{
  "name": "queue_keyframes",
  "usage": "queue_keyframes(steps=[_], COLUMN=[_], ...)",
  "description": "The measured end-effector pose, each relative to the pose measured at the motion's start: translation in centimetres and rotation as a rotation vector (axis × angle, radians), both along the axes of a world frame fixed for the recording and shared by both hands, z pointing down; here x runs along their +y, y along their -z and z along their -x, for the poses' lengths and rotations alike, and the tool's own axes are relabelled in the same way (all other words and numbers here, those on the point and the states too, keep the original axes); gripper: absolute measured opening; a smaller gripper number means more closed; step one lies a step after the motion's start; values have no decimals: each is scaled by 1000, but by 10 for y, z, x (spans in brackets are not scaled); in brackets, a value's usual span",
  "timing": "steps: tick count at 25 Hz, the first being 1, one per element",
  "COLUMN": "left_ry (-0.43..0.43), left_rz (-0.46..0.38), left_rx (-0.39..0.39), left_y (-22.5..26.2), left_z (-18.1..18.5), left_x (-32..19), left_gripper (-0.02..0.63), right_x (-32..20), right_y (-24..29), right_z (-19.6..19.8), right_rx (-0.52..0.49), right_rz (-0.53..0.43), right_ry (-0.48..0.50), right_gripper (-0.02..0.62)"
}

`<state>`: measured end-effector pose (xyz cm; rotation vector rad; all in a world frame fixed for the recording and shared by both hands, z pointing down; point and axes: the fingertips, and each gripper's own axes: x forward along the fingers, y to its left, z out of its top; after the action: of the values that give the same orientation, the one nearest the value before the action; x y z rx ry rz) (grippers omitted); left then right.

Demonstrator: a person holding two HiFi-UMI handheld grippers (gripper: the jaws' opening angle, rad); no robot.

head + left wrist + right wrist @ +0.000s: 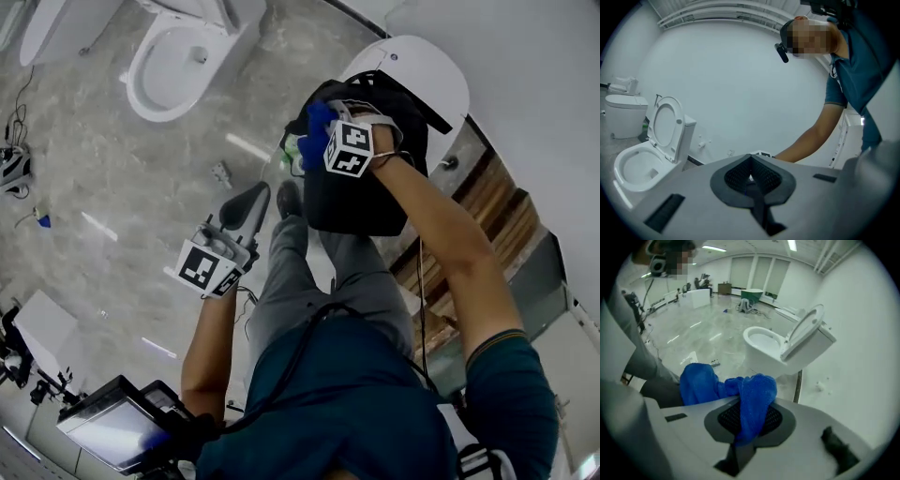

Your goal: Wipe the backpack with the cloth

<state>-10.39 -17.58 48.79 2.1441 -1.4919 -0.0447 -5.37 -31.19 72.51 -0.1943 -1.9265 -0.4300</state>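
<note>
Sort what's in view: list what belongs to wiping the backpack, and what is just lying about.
For the job: black backpack; blue cloth, clamped in the right gripper; left gripper, shut and empty.
Lying about: open toilet; small grey piece on the floor; screen at the lower left of the head view.

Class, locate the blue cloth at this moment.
Head view, upper centre: the blue cloth is pinched in the right gripper, at the top left edge of the black backpack, with a white toilet lid behind it.

One backpack (361, 202), one cloth (752, 397), two tools (246, 208) (323, 142)
</note>
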Motion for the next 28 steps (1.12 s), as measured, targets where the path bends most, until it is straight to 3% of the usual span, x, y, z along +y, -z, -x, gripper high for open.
queue_keyframes(steps=[3,6,10,13,15,18,22,25,28], left_ry=[61,102,128,126,116,87,48,42,52], left_rz=[2,3,2,-1,-1,0,-5,-4,8], left_rx=[1,5,19,28,32,38,39,43,40], left_y=[-1,1,4,2,0,-2,3,0,-6], left_z=[11,23,37,36,30,18,10,18,21], left_x=[10,14,11,6,4,2,-6,-15,-14], left_gripper=[5,5,5,5,5,5,5,5,5], right_x=[-33,-42,-48,-56,-69,-96,-146,-180,-178], right_y=[-7,-7,-14,10,20,15,3,-14,-50], right_z=[1,-20,-114,-179,-220,-265,-242,-183,-118], right_rx=[-9,6,135,101,131,153,120,140,203], right_rz=[83,100,85,-9,-68,-95,-132,-129,-28], right_ry=[-109,-165,-326,-399,-461,-656,-802,-756,-672], right_gripper=[43,41,41,35,35,35,35,35,35])
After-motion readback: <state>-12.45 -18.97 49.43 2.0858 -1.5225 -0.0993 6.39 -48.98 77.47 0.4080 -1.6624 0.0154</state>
